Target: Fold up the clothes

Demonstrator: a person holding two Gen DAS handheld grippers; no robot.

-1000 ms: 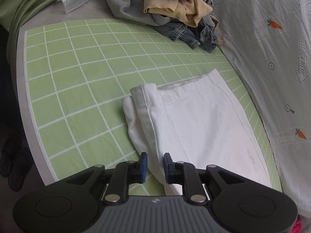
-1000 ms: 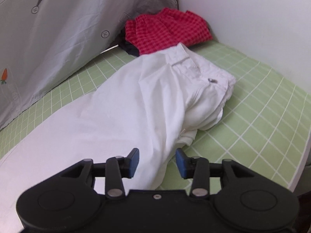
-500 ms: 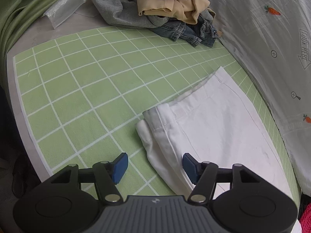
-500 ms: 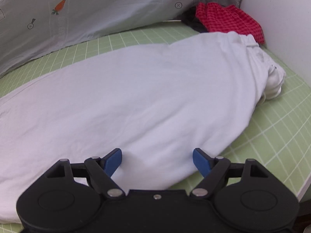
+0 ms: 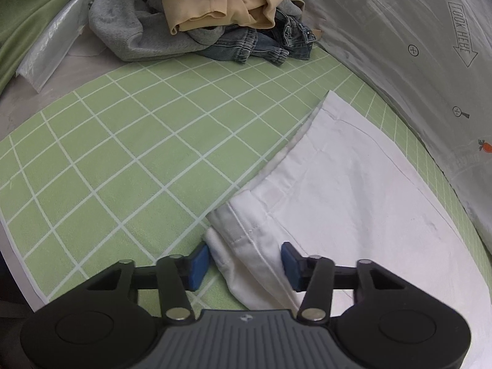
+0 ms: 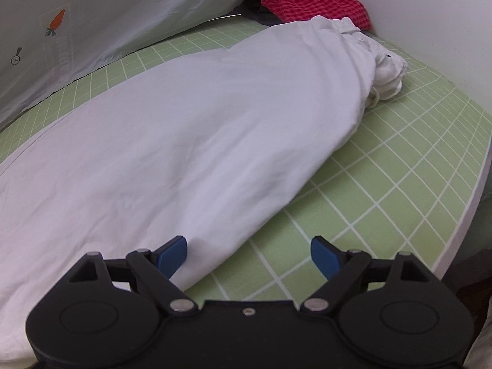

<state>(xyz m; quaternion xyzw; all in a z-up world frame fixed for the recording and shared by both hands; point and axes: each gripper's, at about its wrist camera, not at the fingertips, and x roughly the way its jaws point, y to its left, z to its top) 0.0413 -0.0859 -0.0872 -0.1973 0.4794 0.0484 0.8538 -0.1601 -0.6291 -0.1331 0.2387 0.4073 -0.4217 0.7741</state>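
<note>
White trousers (image 5: 353, 200) lie flat on a green grid mat (image 5: 123, 153). In the left wrist view, the hem corner sits between the blue pads of my left gripper (image 5: 245, 264). Its jaws are closing around the folded hem, without a visible pinch. In the right wrist view the trousers (image 6: 184, 141) stretch away to a bunched waistband at the far right. My right gripper (image 6: 247, 255) is low over their near edge. Its jaws are opening wide, with the fabric's edge beside the left pad (image 6: 172, 253) and bare mat (image 6: 384, 178) under the other.
A pile of grey, tan and denim clothes (image 5: 215, 21) sits at the mat's far end. A grey sheet with carrot prints (image 5: 415, 30) borders the right side. A red checked garment (image 6: 313, 3) lies beyond the waistband, against a white wall (image 6: 430, 15). The mat's edge (image 6: 461, 215) curves at right.
The left gripper came closer to the hem corner; its jaws widened, then narrowed around it. The right gripper slid away from the waistband along the leg, its jaws spreading wider.
</note>
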